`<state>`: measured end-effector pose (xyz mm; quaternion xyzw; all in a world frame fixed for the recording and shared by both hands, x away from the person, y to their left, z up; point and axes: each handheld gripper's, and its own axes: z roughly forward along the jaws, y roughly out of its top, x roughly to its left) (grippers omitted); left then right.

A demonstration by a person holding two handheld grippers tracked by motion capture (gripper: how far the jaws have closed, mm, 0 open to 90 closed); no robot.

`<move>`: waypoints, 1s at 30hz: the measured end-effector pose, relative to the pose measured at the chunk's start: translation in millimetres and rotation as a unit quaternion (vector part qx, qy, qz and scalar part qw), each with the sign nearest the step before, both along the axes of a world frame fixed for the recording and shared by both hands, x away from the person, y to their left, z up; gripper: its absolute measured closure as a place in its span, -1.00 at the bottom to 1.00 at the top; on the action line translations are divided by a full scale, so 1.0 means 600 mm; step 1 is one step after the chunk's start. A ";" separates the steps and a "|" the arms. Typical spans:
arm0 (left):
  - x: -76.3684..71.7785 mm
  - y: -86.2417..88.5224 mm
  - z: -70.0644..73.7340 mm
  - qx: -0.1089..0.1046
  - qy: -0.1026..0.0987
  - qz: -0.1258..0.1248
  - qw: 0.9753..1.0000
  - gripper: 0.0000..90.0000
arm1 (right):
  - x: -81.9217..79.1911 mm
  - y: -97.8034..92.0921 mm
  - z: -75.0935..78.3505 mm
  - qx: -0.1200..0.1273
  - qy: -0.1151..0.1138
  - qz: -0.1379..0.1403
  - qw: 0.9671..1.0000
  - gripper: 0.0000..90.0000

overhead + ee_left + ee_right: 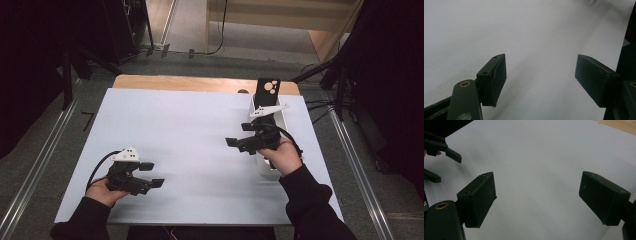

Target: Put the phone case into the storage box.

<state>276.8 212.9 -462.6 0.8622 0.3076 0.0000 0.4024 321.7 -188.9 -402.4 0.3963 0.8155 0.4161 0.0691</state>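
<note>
Both our grippers, left and right, have jaws wide apart over bare table, so honestly the right could bump the white stand right beside it.

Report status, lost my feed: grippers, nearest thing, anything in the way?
Left gripper open, empty, over white table sheet. Right gripper open, empty, beside white tray with black dotted card. Nothing between jaws.
</note>
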 end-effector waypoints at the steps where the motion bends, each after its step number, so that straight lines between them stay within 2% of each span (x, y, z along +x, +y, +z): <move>1: 0.000 0.000 0.000 0.000 0.000 0.000 1.000 -0.44 | -0.004 0.002 -0.002 -0.003 -0.003 0.002 1.000 -0.71; 4: 0.000 0.000 0.000 0.000 0.000 -0.001 1.000 -0.44 | -0.015 0.009 -0.008 -0.007 -0.013 0.017 1.000 -0.71; 9: 0.000 0.000 0.001 -0.001 0.000 0.000 1.000 -0.44 | -0.031 0.016 -0.018 0.005 -0.010 0.029 1.000 -0.69; 13: 0.000 0.000 0.001 -0.001 0.001 0.000 1.000 -0.44 | -0.043 0.020 -0.028 0.000 -0.019 0.041 0.999 -0.65; 30: -0.001 -0.001 0.001 -0.001 0.001 0.000 1.000 -0.44 | -0.088 0.000 -0.070 0.000 -0.012 0.062 0.998 -0.64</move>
